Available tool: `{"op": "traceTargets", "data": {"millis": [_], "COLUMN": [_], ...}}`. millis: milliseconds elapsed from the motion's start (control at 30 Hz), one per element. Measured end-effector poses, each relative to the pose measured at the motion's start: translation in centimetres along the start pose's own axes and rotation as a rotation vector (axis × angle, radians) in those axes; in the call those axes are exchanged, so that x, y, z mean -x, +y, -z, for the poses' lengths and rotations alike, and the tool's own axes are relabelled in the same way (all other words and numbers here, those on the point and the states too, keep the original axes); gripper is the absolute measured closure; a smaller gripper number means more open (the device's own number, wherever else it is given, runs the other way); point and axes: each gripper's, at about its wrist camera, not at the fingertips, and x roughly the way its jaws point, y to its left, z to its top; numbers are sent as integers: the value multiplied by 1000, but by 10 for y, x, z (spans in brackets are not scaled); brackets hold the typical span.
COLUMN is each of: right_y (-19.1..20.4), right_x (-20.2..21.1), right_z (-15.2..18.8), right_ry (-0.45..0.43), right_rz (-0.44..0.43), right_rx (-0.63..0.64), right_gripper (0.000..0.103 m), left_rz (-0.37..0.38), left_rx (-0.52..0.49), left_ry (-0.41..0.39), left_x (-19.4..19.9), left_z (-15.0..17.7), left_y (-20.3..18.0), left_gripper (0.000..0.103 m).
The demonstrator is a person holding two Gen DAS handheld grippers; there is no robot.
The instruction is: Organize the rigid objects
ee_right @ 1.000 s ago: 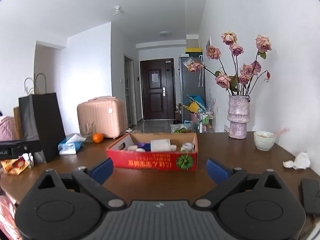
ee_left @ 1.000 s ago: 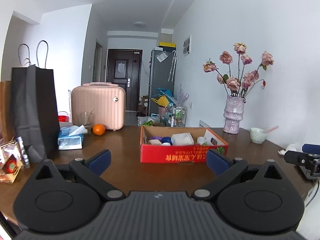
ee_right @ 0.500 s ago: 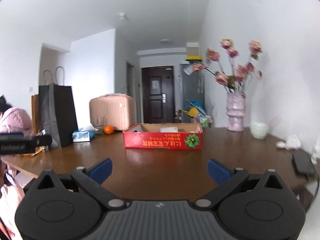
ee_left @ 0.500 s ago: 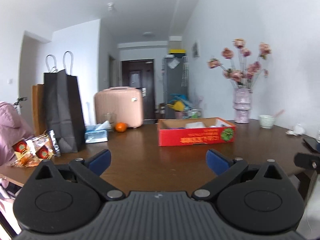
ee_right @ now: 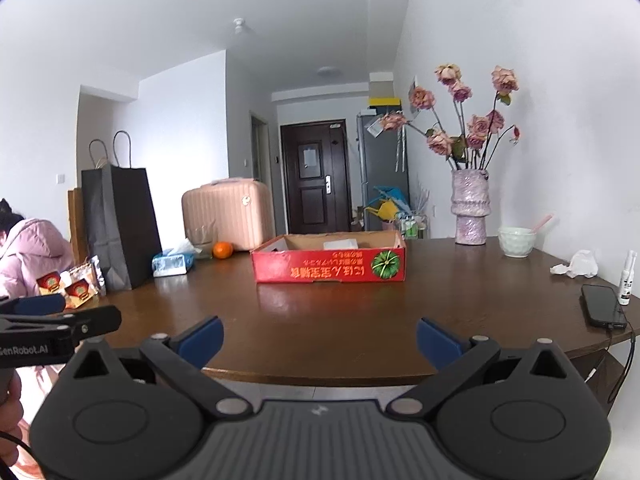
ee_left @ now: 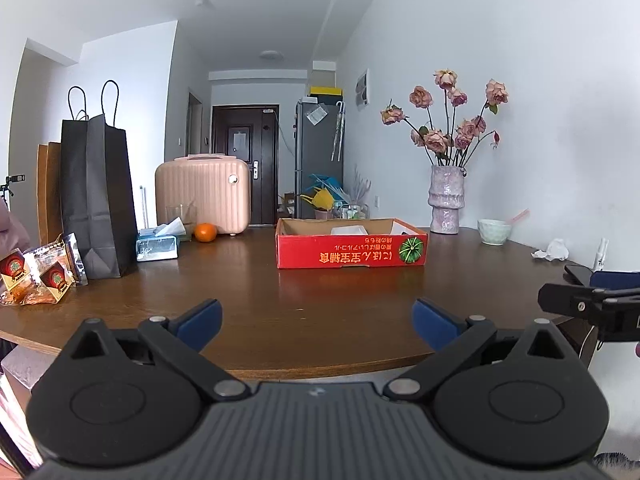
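A red cardboard box [ee_left: 352, 254] with a pumpkin picture stands on the brown table [ee_left: 280, 304], past the middle; it also shows in the right wrist view [ee_right: 330, 266]. A white item lies inside it; the rest of its contents are hidden by the wall. My left gripper [ee_left: 316, 320] is open and empty at the table's near edge, well short of the box. My right gripper [ee_right: 320, 338] is open and empty, also at the near edge. The right gripper's side shows in the left wrist view [ee_left: 592, 304].
On the left stand a black paper bag [ee_left: 98, 196], snack packets [ee_left: 36, 276], a tissue pack [ee_left: 158, 242], an orange [ee_left: 205, 232] and a pink suitcase [ee_left: 202, 194]. On the right are a vase of roses [ee_left: 446, 200], a bowl [ee_left: 494, 232], a phone [ee_right: 602, 310] and a spray bottle [ee_right: 628, 278].
Both grippers have pulled back from the box toward the table's near edge and dropped lower. The box now looks farther away. Both stay open.
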Motion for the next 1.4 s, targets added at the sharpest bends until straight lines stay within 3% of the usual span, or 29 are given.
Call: {"op": "traceTargets", "data": {"millis": [1400], "right_y": [-4], "right_x": [-2], "right_z": [-1], "right_ry": [9], "right_rz": [4], "right_rx": [4], "right_gripper": [0], "left_rz": [1], "left_rx": [-16], "left_ry": [-11], "left_x": [1], "left_z": [1], "left_y": [-4], "left_gripper": [0]}}
